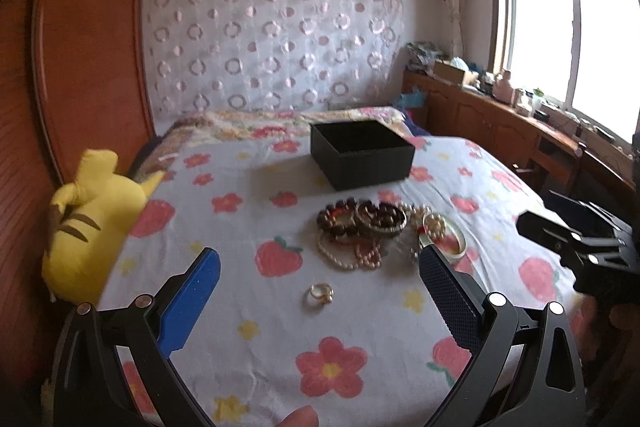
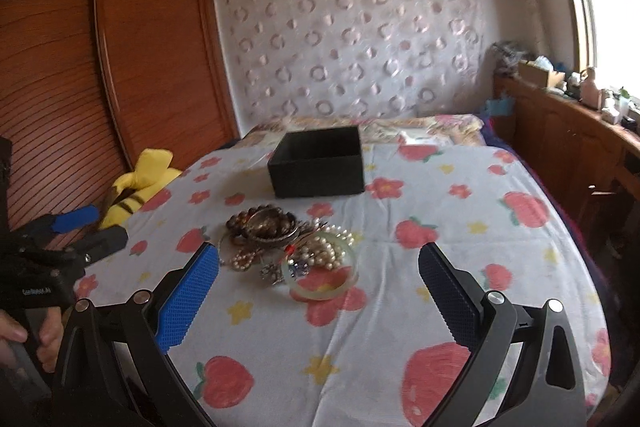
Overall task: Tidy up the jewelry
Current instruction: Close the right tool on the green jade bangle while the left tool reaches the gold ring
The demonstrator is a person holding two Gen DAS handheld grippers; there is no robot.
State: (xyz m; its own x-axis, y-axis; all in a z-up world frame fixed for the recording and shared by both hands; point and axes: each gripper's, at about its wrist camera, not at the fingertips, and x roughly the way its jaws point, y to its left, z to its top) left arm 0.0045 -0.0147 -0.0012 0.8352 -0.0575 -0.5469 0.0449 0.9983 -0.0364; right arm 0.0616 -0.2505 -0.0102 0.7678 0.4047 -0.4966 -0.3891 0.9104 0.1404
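Observation:
A pile of jewelry [image 1: 372, 231] lies on the flowered bedsheet [image 1: 248, 227]: dark bead bracelets, pearl strands and a pale green bangle [image 1: 450, 239]. A small gold ring [image 1: 321, 293] lies apart, nearer me. An open black box [image 1: 360, 153] stands behind the pile. My left gripper [image 1: 320, 267] is open and empty, just above the ring. In the right wrist view the pile [image 2: 280, 239], the bangle [image 2: 324, 275] and the box [image 2: 318, 161] show too. My right gripper [image 2: 320, 263] is open and empty, in front of the pile.
A yellow plush toy [image 1: 88, 219] lies at the bed's left edge by a wooden wardrobe [image 1: 72, 67]. A patterned curtain [image 1: 272, 35] hangs behind the bed. A cluttered wooden cabinet [image 1: 500, 115] runs under the window at right.

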